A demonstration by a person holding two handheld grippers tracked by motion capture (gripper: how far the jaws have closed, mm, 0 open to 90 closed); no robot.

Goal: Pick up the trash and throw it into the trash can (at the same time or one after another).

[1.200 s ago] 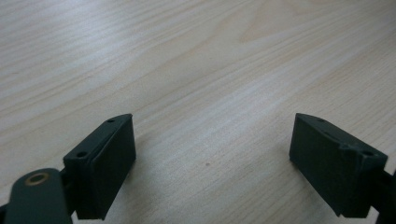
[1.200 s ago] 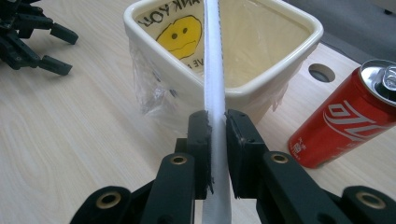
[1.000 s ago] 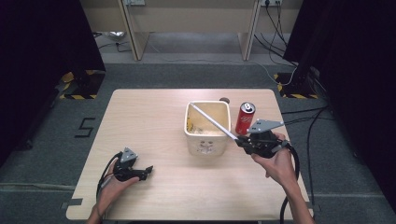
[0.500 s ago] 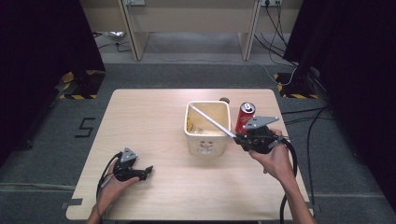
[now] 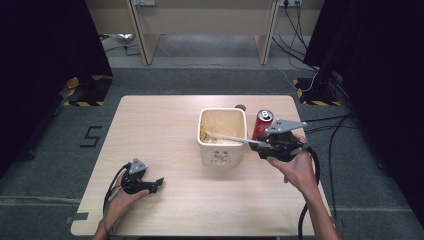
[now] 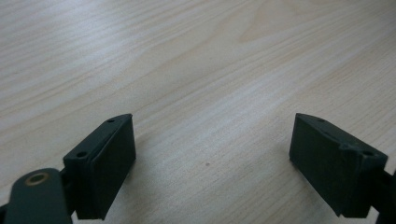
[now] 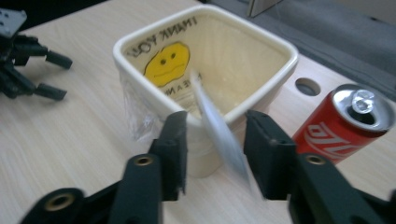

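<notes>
White flat utensil (image 7: 219,135) blurred, loose between parted right claw (image 7: 215,140), jaws just opened | leaning in cream square tub (image 5: 222,136) | left claw (image 6: 212,154) wide, empty

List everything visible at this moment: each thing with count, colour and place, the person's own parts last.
Table: one, light wood, centre of the high view.
Tub: one, cream, square, yellow smiley printed on it, right of table centre.
Utensil: one, pale, thin, leaning in the tub, handle over the rim between the right gripper's jaws.
Soda can: one, red, opened, upright, just right of the tub.
Table hole: one, dark, behind the tub.
Cables: several, black, floor at right.
Left gripper: black, open, low over the table near the front left.
Right gripper: black, jaws have just been opening, utensil handle between them.
</notes>
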